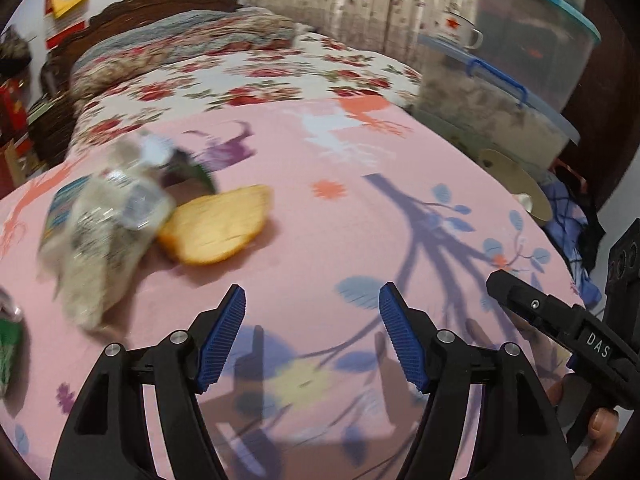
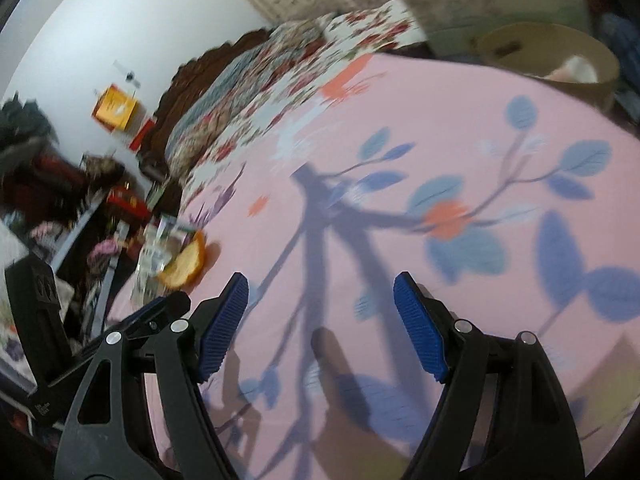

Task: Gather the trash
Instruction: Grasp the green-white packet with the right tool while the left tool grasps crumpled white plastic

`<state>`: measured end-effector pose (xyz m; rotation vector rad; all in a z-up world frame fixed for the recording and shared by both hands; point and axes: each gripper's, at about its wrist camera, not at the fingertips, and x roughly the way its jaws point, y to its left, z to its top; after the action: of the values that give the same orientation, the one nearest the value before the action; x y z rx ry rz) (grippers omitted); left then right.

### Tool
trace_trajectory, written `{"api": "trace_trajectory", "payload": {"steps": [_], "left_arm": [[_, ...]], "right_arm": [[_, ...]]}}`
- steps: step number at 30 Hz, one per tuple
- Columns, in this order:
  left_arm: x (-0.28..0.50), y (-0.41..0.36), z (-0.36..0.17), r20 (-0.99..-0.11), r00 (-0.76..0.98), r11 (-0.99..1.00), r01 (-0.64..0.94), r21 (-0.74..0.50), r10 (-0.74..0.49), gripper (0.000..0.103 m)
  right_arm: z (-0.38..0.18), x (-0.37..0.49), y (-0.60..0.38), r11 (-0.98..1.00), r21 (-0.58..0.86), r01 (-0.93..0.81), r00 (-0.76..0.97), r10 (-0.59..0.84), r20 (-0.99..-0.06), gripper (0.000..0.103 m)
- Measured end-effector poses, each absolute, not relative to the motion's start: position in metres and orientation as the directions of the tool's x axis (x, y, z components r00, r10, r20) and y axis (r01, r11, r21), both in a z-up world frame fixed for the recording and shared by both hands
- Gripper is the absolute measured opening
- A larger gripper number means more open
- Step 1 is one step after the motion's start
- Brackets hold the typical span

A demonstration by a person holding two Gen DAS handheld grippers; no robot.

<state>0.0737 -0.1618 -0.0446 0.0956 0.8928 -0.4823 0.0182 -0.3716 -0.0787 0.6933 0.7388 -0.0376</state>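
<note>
On the pink patterned bedsheet (image 1: 360,200) lies a blurred pile of trash: a crumpled clear plastic bottle (image 1: 104,224), an orange peel (image 1: 218,230) touching it, and a dark green wrapper (image 1: 192,168) behind. My left gripper (image 1: 312,332) is open and empty, below and right of the pile. The right gripper's finger (image 1: 520,296) shows at the right. In the right wrist view my right gripper (image 2: 320,328) is open and empty over bare sheet; the peel (image 2: 186,264) and bottle (image 2: 154,252) lie far left. A tan round bin (image 2: 548,60) stands beyond the sheet's far right edge.
A floral quilt (image 1: 256,68) and dark wooden headboard (image 1: 120,12) lie beyond the pink sheet. Stacked clear storage boxes (image 1: 508,80) stand at the right. A green wrapper (image 1: 8,352) sits at the left edge. Cluttered items (image 2: 60,200) fill the floor left of the bed.
</note>
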Motion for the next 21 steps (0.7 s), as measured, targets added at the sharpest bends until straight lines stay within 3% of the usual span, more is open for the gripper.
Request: {"api": "trace_trajectory", "payload": {"steps": [13, 18, 21], "left_arm": [[0.053, -0.041, -0.057, -0.778, 0.566, 0.95, 0.284, -0.128, -0.274, 0.066], [0.055, 0.0, -0.058, -0.769, 0.572, 0.958, 0.205, -0.203, -0.285, 0.066], [0.057, 0.017, -0.058, -0.747, 0.576, 0.943, 0.169, -0.288, -0.332, 0.066]], "right_arm": [[-0.076, 0.053, -0.287, 0.881, 0.463, 0.098, 0.68, 0.281, -0.677, 0.073], [-0.07, 0.08, -0.256, 0.879, 0.477, -0.016, 0.63, 0.379, -0.678, 0.053], [-0.051, 0.107, -0.238, 0.885, 0.456, -0.097, 0.644, 0.405, -0.649, 0.051]]}}
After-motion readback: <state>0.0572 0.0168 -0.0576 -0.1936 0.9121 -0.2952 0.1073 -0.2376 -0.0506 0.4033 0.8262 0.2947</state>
